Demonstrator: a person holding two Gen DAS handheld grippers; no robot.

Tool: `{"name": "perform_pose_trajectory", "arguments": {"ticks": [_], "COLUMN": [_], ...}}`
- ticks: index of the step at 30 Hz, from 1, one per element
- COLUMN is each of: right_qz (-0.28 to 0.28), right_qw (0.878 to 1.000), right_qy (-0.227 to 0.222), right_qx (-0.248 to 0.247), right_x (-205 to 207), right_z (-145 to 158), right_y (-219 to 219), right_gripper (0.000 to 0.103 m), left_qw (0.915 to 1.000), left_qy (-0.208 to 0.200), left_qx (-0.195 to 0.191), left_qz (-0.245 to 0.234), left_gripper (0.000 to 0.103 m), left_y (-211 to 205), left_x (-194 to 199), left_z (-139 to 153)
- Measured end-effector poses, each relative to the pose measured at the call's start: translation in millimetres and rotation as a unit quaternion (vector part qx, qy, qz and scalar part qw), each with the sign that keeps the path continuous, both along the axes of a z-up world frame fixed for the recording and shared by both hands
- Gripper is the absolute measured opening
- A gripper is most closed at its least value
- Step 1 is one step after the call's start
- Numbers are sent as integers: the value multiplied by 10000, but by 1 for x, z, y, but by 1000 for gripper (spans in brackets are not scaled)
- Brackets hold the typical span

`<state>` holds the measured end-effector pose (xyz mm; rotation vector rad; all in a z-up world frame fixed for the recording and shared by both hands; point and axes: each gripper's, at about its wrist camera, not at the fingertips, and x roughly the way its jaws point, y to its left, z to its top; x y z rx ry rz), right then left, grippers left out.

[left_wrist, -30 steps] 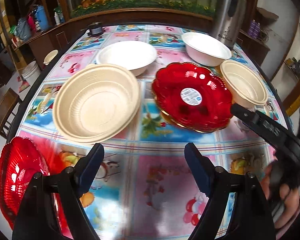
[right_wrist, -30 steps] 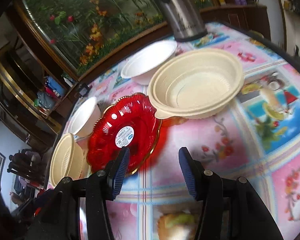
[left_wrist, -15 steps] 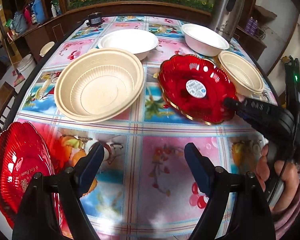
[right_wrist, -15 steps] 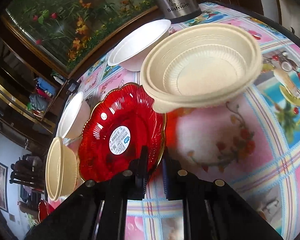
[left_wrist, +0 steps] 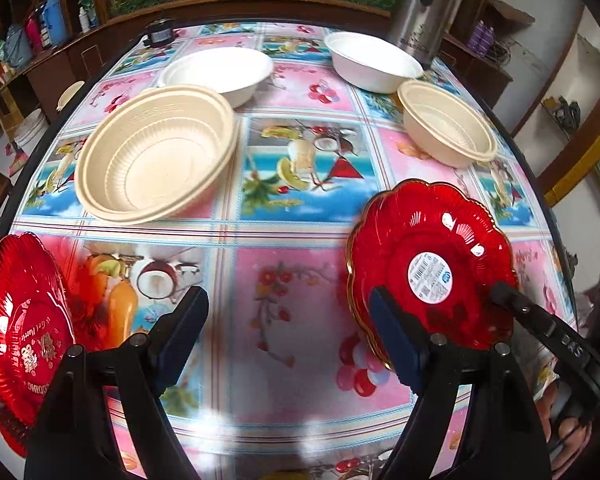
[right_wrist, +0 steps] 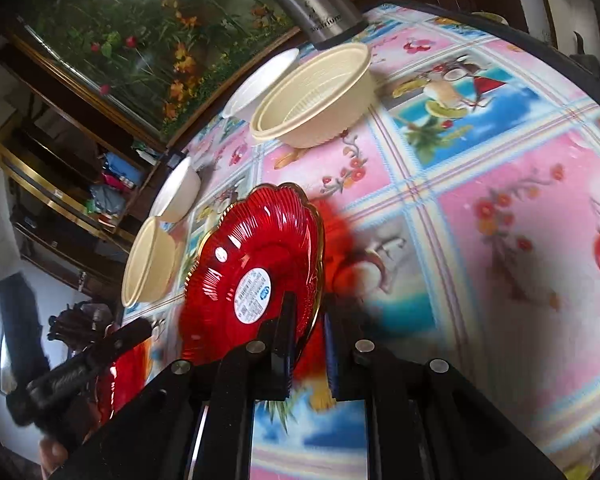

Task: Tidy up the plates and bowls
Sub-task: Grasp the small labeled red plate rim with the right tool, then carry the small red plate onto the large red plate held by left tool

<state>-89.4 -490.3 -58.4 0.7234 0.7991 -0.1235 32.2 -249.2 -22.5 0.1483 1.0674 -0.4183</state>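
A red scalloped plate (left_wrist: 432, 264) with a white sticker sits at the near right of the table, looking tilted. My right gripper (right_wrist: 308, 320) is shut on its gold rim; the same gripper (left_wrist: 500, 294) reaches in from the right in the left wrist view. My left gripper (left_wrist: 290, 328) hangs open over the pink cloth, nothing between its fingers. A second red plate (left_wrist: 20, 320) lies at the near left edge. A large beige bowl (left_wrist: 156, 156), two white bowls (left_wrist: 220, 72) (left_wrist: 372, 62) and a smaller beige bowl (left_wrist: 448, 124) stand farther back.
A steel thermos (left_wrist: 424, 4) stands at the far right corner beside the white bowl. The round table (left_wrist: 292, 240) wears a fruit-print cloth and drops off close on both sides. Shelves and a wooden ledge ring the far side.
The right gripper closed on the stickered red plate's rim and drew it from mid-table toward the near right edge. The left gripper stayed open and drifted slightly.
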Motion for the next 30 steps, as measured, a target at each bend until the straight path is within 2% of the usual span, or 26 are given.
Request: {"name": "perform_pose_trajectory", "arguments": {"ticks": [5, 8, 13, 16, 17, 20, 24, 25, 27, 28, 30], "right_qz": [38, 91, 64, 14, -4, -56, -111, -131, -177, -186, -235], "right_qw": [9989, 9985, 9990, 9993, 9994, 9996, 9998, 9997, 9996, 9996, 9995], "right_qy": [-74, -59, -13, -9, -13, -10, -40, -51, -73, -80, -70], "right_qx": [-471, -544, -448, -364, -355, -288, -177, -176, -210, -210, -212], "right_x": [-9, -11, -13, -15, -16, -15, -13, -13, -11, -11, -9], "right_z": [8, 6, -1, -1, -1, -3, -5, -5, -5, -5, -7], "right_y": [6, 10, 8, 4, 3, 0, -3, -3, -3, -3, -2], "right_gripper": [14, 17, 17, 27, 32, 38, 39, 39, 39, 39, 34], "left_qw": [10000, 9999, 9979, 9951, 9957, 9937, 9942, 9944, 9955, 9957, 9954], "left_qy": [-41, 69, 537, 907, 847, 1019, 981, 957, 826, 804, 826], "left_qx": [-1, 97, 117, 83, 72, -125, -273, -309, -323, -301, -260], "left_qz": [-37, -112, -336, -383, -375, -449, -332, -322, -320, -346, -416], "left_gripper": [83, 83, 83, 83, 83, 83, 82, 80, 65, 61, 40], "left_y": [-6, -15, -29, -35, -36, -40, -39, -39, -38, -39, -40], "left_x": [-3, -2, 2, 8, 9, 12, 13, 13, 10, 10, 10], "left_z": [1, -6, -25, -35, -33, -32, -29, -29, -26, -26, -27]}}
